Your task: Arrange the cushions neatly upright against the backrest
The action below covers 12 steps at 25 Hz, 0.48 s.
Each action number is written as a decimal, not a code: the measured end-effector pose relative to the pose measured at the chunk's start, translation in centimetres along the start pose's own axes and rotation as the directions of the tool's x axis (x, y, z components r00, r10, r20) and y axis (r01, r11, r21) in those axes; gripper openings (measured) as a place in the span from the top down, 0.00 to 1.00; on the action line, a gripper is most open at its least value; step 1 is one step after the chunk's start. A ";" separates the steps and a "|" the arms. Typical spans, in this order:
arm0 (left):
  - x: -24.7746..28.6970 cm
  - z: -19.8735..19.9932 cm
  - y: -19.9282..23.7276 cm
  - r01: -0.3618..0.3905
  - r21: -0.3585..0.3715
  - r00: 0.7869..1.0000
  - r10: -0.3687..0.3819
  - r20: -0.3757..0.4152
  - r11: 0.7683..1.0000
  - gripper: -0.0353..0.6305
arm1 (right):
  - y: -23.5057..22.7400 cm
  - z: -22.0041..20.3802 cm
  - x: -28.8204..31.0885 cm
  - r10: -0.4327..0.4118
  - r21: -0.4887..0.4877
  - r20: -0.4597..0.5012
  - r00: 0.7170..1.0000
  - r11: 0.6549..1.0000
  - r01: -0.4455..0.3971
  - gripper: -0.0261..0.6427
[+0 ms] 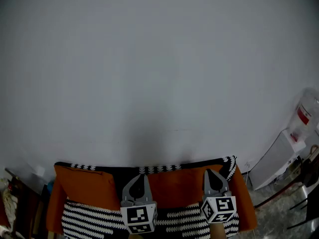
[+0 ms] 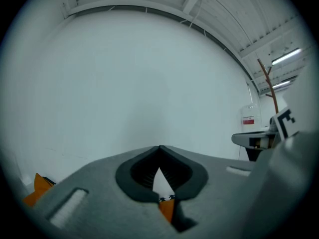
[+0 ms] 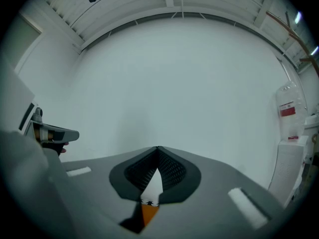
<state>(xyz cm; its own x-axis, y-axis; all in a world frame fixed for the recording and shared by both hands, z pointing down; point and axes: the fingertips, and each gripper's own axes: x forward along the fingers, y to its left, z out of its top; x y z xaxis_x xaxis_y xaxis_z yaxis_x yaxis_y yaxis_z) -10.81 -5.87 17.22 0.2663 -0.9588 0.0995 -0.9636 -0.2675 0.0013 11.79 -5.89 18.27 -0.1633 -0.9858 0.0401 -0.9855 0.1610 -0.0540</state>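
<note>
**Head view, with the two gripper views.** An orange fabric cushion with black-and-white zigzag trim runs along the bottom edge of the head view. Its trimmed upper edge sits just under a plain white wall. Nearer the camera lies a black-and-white striped woven cushion, cut off by the frame. It cannot be told whether the orange panel at far left is a second cushion or part of the first. No backrest can be made out apart from the cushions.

The left tongs and the right tongs sit side by side over the orange cushion, apart from each other, and both point roughly level at the wall. Each pair is drawn together with its tips meeting. In their own views, the left tongs and the right tongs show only wall and a sliver of orange through the slot behind the tips. Nothing is pinched in either.

**Reading.** One pair of tongs toward each half of the wide cushion, held parallel, suits steadying or nudging it evenly so that it does not twist. Drawn together, the tips would act as blunt pushers, not as a grip. The orange cushion appears upright. How the striped cushion stands cannot be judged, so the arrangement looks unfinished.
</note>
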 end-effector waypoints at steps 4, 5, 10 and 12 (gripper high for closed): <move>-0.4 0.1 0.3 0.000 0.002 1.000 0.000 0.004 1.000 0.94 | 0.4 -0.1 -0.3 -0.003 -0.001 0.001 1.000 1.000 0.003 0.95; -0.5 0.1 0.3 0.000 0.002 1.000 0.000 0.005 1.000 0.94 | 0.5 -0.1 -0.4 -0.002 -0.002 0.000 1.000 1.000 0.002 0.95; -0.6 0.2 0.3 0.002 0.008 1.000 -0.002 0.006 1.000 0.94 | 0.5 -0.1 -0.7 -0.007 -0.001 -0.003 1.000 1.000 0.007 0.95; -0.7 0.3 0.3 0.004 0.008 1.000 -0.004 0.006 1.000 0.94 | 0.4 -0.2 -0.7 -0.011 -0.003 -0.006 1.000 1.000 0.011 0.95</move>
<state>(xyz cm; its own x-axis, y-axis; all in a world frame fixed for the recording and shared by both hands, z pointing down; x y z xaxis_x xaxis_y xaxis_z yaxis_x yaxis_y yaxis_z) -11.27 -5.32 16.85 0.2701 -0.9583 0.0938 -0.9623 -0.2718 -0.0062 11.46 -5.10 18.43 -0.1531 -0.9871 0.0471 -0.9873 0.1507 -0.0508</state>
